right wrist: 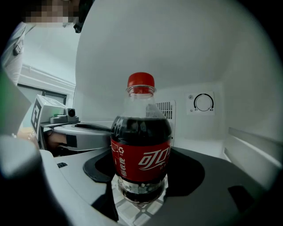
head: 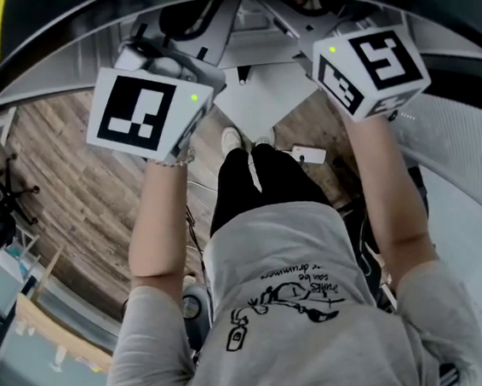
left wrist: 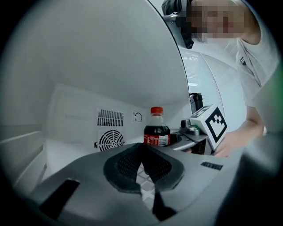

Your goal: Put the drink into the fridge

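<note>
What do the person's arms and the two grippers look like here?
The left hand-held gripper and right hand-held gripper have grey moulded bodies with dark textured jaw pads. Each carries a white marker cube, left and right, with black square patterns and a small green light. The person wears a grey short-sleeved T-shirt with black print. The forearms are bare.

Bright, even light, dim fisheye-warped edges
</note>
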`<state>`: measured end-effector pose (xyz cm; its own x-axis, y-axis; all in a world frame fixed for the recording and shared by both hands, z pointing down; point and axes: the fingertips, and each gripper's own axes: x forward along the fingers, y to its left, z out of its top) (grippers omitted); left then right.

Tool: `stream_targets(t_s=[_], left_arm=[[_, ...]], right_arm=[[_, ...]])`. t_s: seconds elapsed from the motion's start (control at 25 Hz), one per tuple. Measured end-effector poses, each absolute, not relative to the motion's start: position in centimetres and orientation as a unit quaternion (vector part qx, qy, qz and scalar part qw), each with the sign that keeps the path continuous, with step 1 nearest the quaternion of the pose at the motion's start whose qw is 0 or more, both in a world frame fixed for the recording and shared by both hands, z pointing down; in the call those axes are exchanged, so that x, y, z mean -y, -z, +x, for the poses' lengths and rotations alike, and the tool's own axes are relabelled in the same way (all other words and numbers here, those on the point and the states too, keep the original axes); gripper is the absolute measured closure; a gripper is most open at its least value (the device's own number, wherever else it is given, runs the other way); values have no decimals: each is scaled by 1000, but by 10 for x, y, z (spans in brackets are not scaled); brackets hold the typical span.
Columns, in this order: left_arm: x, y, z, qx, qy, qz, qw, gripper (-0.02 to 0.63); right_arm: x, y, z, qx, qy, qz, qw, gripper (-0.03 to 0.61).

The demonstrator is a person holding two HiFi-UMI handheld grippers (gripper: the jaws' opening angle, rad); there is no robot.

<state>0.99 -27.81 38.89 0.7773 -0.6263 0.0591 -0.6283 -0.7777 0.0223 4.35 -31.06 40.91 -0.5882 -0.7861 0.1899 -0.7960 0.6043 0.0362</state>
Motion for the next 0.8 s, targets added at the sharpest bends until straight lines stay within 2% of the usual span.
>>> stream_targets(t_s=[0.8], left_arm=[[278,-396,10,331,-38,942,23,612]], right_arm=[[307,-427,41,888,-45,446,99,255]])
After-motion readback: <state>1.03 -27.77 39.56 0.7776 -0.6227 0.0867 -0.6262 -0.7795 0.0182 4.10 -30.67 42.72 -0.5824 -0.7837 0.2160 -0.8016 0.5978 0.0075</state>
